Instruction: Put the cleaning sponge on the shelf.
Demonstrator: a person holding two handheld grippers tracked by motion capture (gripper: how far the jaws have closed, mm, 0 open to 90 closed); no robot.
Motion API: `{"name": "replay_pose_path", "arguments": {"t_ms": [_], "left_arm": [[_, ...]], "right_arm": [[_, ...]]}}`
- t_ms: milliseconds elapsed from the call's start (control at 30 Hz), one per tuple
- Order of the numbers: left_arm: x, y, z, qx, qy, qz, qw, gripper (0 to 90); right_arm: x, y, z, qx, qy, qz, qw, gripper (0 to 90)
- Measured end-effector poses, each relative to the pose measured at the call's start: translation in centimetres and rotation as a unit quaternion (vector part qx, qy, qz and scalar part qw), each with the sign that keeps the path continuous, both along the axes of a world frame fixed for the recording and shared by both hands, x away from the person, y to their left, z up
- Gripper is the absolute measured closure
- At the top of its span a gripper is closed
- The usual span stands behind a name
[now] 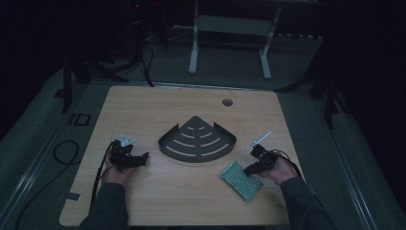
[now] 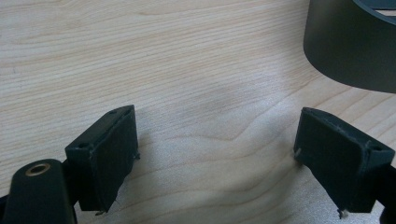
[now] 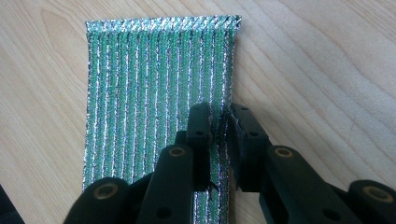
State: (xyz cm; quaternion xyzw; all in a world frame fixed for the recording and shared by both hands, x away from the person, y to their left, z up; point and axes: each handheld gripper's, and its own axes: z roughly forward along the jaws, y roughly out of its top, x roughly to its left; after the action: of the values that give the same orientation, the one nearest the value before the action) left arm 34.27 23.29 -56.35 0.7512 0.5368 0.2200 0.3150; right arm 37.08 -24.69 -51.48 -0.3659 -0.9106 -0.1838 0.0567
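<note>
Green-and-silver ribbed scouring pad [image 3: 159,88], rectangular, flat on the wooden table (near its front-right edge)

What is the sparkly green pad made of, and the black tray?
Pad: probably a scrubbing sponge wrapped in woven green and silver foil thread; its ribbed stripes glitter. Tray: likely matte black painted metal; thin walls, clean cut slots, dull sheen.

A person's two forearms reach in from the near edge of a pale wooden table [image 1: 143,201] in a dim room. The left gripper [image 1: 129,157] rests on the wood, well apart from a dark fan-shaped slotted tray [image 1: 197,140] at the table's middle. The right gripper [image 1: 253,166] sits at the far corner of a glittering green-and-silver scouring pad [image 1: 241,180] (lying flat, near the right edge). A white table frame [image 1: 230,28] stands behind.
</note>
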Motion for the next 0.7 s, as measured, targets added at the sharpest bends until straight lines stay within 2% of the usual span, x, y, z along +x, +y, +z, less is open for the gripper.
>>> {"name": "replay_pose_path", "arguments": {"t_ms": [233,467,600,700], "left_arm": [[0.0,0.0,0.01,0.0,0.0,0.0,1.0,13.9],[0.0,0.0,0.01,0.0,0.0,0.0,1.0,13.9],[0.0,-0.01,0.0,0.0,0.0,0.0,1.0,14.0],[0.0,0.0,0.01,0.0,0.0,0.0,1.0,13.9]], "right_arm": [[0.09,-0.96,-0.5,0.038,0.013,-0.014,0.9991,82.6],[-0.21,-0.44,-0.12,0.019,-0.004,-0.005,0.9998,88.5],[-0.46,-0.2,0.08,0.011,-0.019,0.0,0.9998,89.2],[-0.59,-0.12,0.19,0.01,-0.021,0.002,0.9997,89.3]]}}
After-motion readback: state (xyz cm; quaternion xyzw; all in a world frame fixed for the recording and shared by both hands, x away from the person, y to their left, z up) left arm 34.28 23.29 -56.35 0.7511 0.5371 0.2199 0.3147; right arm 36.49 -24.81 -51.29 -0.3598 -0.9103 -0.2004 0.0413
